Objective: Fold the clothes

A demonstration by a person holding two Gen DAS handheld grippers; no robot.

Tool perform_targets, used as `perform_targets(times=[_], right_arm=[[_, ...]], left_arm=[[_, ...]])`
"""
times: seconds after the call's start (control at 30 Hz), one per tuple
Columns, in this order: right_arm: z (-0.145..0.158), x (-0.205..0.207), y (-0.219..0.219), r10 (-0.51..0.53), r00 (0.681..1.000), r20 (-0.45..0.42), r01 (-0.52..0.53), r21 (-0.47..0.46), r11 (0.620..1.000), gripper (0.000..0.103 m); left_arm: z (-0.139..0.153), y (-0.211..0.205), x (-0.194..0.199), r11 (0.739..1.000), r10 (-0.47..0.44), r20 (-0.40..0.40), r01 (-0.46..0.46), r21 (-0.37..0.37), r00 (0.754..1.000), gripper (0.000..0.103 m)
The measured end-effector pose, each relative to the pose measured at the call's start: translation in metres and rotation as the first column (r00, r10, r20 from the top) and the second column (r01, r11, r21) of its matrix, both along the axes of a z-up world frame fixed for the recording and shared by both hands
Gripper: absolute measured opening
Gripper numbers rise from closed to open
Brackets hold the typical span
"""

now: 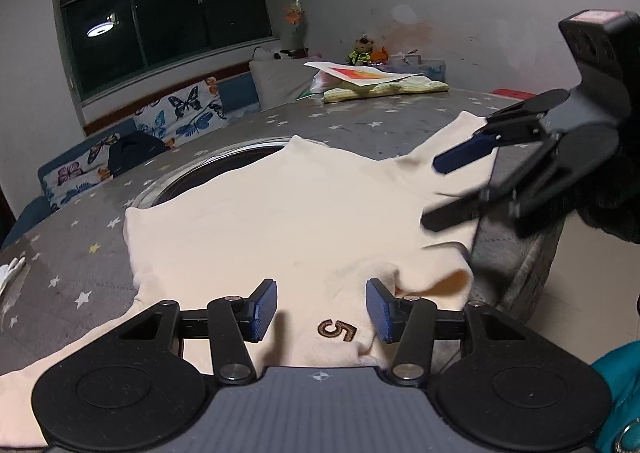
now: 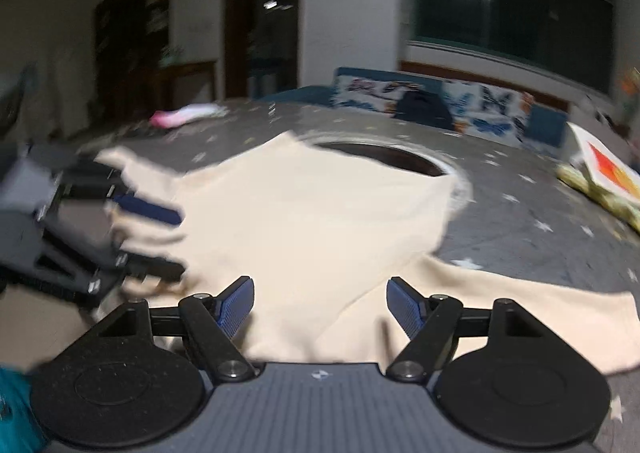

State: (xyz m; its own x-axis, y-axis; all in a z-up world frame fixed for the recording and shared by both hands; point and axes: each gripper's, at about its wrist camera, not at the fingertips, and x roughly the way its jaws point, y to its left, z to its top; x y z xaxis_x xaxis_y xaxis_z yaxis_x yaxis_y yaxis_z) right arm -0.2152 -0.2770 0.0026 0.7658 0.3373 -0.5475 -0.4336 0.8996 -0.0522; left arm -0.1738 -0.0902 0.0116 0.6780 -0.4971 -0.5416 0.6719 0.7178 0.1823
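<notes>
A cream shirt with a brown embroidered "5" lies spread on the grey star-patterned table. One fold near the 5 is rumpled. My left gripper hovers low over the shirt's near edge by the 5, open, its blue pads apart and pinching no cloth. My right gripper reaches in from the right over a sleeve, open too. In the blurred right wrist view, the right gripper stands open above the shirt, with nothing gripped. The left gripper shows at the left over the cloth.
A round metal-rimmed opening in the table lies partly under the shirt's far edge. A printed sheet on a yellow-green cloth sits at the far side, and a pink cloth lies beyond. A butterfly-print sofa lines the window wall. The table edge drops off at right.
</notes>
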Motion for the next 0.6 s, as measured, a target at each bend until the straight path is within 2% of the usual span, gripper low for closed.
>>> perform_targets(times=[0.17, 0.27, 0.43, 0.5, 0.6], right_arm=[[-0.002, -0.012, 0.016, 0.082, 0.996, 0.024, -0.078, -0.13, 0.988, 0.075], [0.008, -0.009, 0.021, 0.087, 0.994, 0.062, -0.079, -0.117, 0.99, 0.077], [0.013, 0.008, 0.039, 0.1, 0.99, 0.098, -0.093, -0.066, 0.993, 0.08], [0.007, 0.013, 0.045, 0.126, 0.989, 0.076, -0.121, -0.066, 0.99, 0.08], [-0.004, 0.016, 0.054, 0.163, 0.986, 0.038, -0.157, -0.117, 0.981, 0.08]], left_arm=[[-0.002, 0.003, -0.002, 1.0, 0.001, 0.0, -0.001, -0.008, 1.0, 0.058], [-0.004, 0.004, -0.003, 1.0, 0.009, -0.01, -0.009, -0.004, 1.0, 0.063], [-0.002, 0.012, -0.005, 0.999, 0.041, -0.022, -0.041, -0.023, 0.999, 0.063], [0.001, 0.019, -0.005, 0.997, 0.058, -0.026, -0.059, -0.042, 0.998, 0.063], [0.007, 0.031, -0.004, 0.992, 0.09, -0.046, -0.094, -0.082, 0.995, 0.065]])
